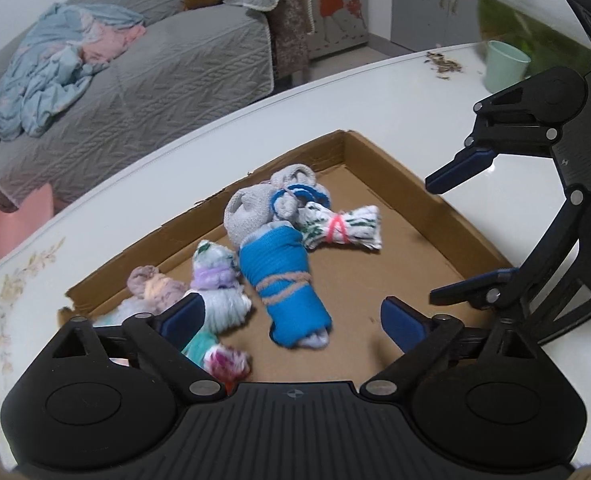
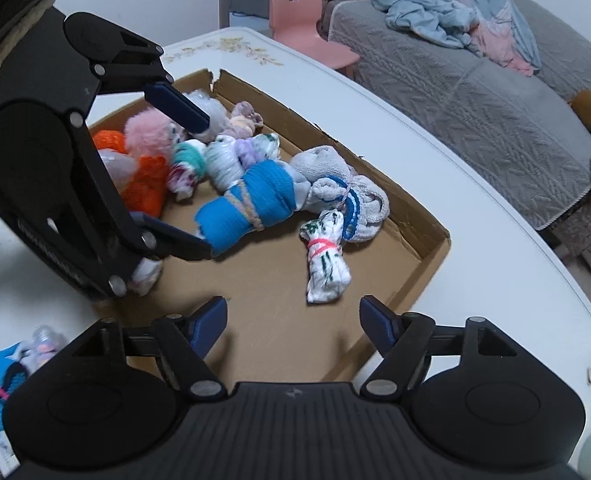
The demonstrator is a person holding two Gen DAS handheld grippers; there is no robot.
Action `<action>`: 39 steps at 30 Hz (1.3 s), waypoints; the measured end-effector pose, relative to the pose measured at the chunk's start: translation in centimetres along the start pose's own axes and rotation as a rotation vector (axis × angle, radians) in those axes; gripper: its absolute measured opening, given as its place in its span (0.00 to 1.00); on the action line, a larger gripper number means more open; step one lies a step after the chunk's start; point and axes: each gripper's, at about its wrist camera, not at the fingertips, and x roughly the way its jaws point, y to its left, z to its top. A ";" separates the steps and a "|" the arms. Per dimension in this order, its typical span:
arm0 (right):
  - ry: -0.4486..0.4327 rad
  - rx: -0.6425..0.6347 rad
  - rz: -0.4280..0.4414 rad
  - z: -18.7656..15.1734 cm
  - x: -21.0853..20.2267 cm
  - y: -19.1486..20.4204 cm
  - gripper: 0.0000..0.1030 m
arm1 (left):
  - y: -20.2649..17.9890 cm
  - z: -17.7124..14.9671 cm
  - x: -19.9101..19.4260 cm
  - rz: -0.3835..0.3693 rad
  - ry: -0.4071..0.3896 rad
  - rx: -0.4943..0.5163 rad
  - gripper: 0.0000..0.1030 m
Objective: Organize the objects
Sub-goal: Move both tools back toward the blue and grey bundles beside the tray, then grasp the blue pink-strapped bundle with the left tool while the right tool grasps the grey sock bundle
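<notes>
Just beyond left tool (image 1: 293,318), blue sock roll (image 1: 285,280)

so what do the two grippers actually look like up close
The left gripper and right gripper match: matte black plastic bodies with a ribbed centre plate, rounded housings either side, silver rivets at the linkage pivots, and dark blue finger pads. A small crosshair mark sits on the centre plate. No cables or sleeves show.

Matt cardboard tray (image 1: 395,208), knitted sock bundles (image 1: 283,280)
</notes>
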 end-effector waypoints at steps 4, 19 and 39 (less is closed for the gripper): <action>-0.015 0.016 -0.019 -1.5 -2.5 1.9 0.74 | -1.2 -2.2 -3.8 0.010 -0.001 0.026 0.99; -0.006 0.183 0.003 -11.5 -9.4 13.5 0.88 | -10.9 -14.9 -8.7 -0.090 0.064 0.014 0.99; 0.107 0.161 0.031 -12.8 -4.8 15.2 0.77 | -8.8 -16.4 -4.9 0.017 0.144 -0.193 0.99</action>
